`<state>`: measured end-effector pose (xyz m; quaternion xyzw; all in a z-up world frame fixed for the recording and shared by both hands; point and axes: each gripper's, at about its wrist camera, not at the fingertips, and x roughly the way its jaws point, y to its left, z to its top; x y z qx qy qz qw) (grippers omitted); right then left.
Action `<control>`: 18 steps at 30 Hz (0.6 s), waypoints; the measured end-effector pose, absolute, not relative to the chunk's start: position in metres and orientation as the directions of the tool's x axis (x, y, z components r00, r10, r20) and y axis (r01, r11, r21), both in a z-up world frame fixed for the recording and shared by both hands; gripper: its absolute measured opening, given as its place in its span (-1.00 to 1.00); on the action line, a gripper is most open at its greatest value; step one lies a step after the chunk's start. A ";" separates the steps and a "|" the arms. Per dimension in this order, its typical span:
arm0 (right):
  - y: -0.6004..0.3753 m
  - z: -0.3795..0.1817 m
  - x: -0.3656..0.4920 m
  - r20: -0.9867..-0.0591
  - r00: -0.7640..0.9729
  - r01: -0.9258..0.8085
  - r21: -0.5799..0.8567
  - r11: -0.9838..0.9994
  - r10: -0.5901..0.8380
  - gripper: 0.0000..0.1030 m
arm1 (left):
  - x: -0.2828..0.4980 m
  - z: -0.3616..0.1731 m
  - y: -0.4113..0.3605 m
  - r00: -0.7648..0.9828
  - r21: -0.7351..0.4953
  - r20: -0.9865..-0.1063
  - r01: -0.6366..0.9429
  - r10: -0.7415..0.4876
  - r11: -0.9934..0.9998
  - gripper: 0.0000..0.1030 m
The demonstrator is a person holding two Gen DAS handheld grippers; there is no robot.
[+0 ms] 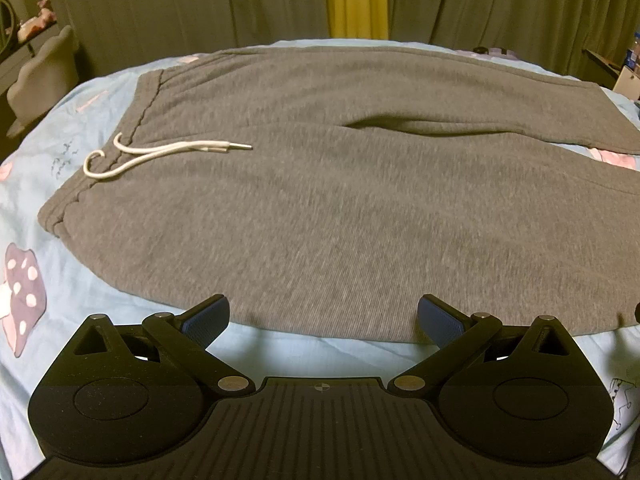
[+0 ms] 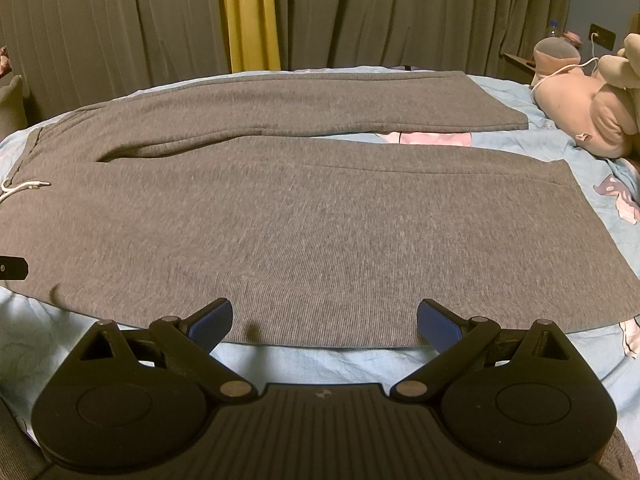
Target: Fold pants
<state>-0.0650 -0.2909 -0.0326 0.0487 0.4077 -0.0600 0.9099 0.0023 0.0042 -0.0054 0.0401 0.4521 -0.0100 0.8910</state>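
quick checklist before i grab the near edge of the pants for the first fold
1. Left gripper open, fingers spread: ok.
2. Right gripper open: ok.
3. Both lined up at the near edge of the gray pants: ok, the hem lies right at the fingertips in both wrist views.
4. Pants spread flat on the blue bedsheet: mostly ok, but there is a raised fold at the crotch.
5. White drawstring out of the fold path: not ok, it lies loose on top near the waistband.
6. Far leg clear of the plush toy: ok, sheet shows between them.
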 end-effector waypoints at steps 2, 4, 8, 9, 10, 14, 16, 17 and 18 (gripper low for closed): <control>-0.291 -0.033 -0.066 -0.747 0.661 0.146 0.038 0.989 -0.069 0.92 | 0.002 -0.005 0.004 0.591 0.063 -0.806 0.054 0.019 0.997 1.00; -0.291 -0.034 -0.066 -0.748 0.660 0.145 0.035 0.989 -0.070 0.92 | 0.003 -0.006 0.004 0.590 0.062 -0.807 0.054 0.019 0.997 1.00; -0.291 -0.034 -0.066 -0.750 0.658 0.143 0.037 0.989 -0.067 0.92 | 0.002 -0.007 0.004 0.586 0.062 -0.810 0.054 0.018 0.997 1.00; -0.291 -0.034 -0.065 -0.751 0.657 0.142 0.036 0.989 -0.066 0.92 | 0.003 -0.007 0.005 0.584 0.062 -0.811 0.054 0.019 0.997 1.00; -0.292 -0.034 -0.065 -0.752 0.656 0.140 0.037 0.989 -0.064 0.92 | 0.003 -0.007 0.005 0.582 0.062 -0.813 0.054 0.019 0.997 1.00; -0.289 -0.035 -0.063 -0.757 0.650 0.135 0.032 0.990 -0.064 0.92 | 0.003 -0.007 0.004 0.580 0.064 -0.815 0.051 0.023 0.997 1.00; -0.288 -0.035 -0.063 -0.759 0.648 0.131 0.028 0.991 -0.064 0.92 | 0.003 -0.007 0.004 0.578 0.069 -0.815 0.051 0.027 0.996 1.00; -0.287 -0.035 -0.063 -0.760 0.646 0.129 0.026 0.991 -0.064 0.92 | 0.004 -0.007 0.003 0.577 0.073 -0.816 0.050 0.031 0.996 1.00; -0.286 -0.036 -0.062 -0.762 0.645 0.126 0.024 0.992 -0.063 0.92 | 0.004 -0.007 0.002 0.577 0.081 -0.816 0.048 0.038 0.996 1.00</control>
